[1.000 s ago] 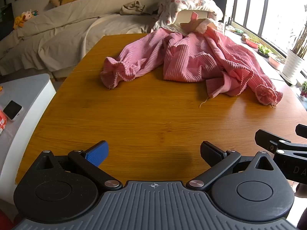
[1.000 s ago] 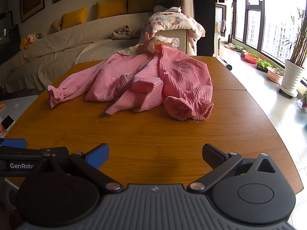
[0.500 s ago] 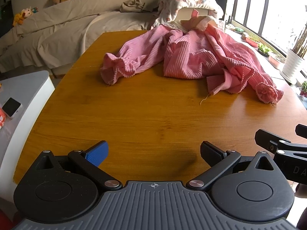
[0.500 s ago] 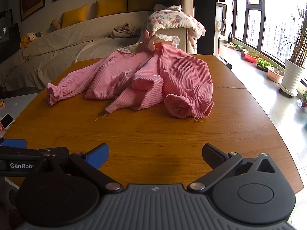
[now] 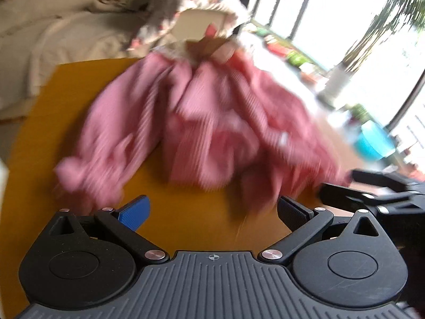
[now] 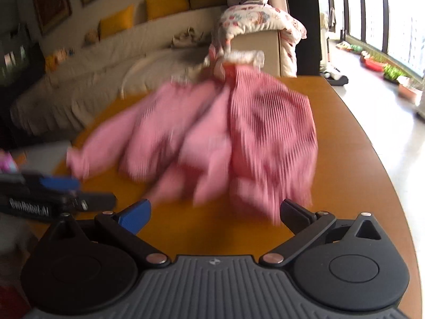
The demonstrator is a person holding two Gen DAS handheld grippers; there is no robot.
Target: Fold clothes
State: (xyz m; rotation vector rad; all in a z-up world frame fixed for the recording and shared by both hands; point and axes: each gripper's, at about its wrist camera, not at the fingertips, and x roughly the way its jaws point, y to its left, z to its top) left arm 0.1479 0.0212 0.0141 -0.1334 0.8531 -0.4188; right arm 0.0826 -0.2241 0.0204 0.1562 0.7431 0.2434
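Note:
A crumpled pink ribbed garment (image 5: pixel 202 122) (image 6: pixel 225 138) with a frilly white collar lies on the wooden table (image 5: pixel 186 228) (image 6: pixel 356 143); both views are motion-blurred. My left gripper (image 5: pixel 212 212) is open just short of the garment's near hem, nothing between its fingers. The right gripper (image 6: pixel 215 212) is open too, its fingertips close to the near hem and the sleeve cuff. Each gripper shows at the edge of the other's view: the right one (image 5: pixel 372 194), the left one (image 6: pixel 53 194).
A covered sofa (image 6: pixel 106 63) with yellow cushions (image 6: pixel 164 8) stands behind the table. A chair draped with a floral quilt (image 6: pixel 255 29) is at the far end. Potted plants (image 5: pixel 337 82) and windows are on the right; the table edge (image 6: pixel 393 186) curves there.
Both grippers have moved quickly forward across the table toward the garment, which now fills much more of each view. Both stay open.

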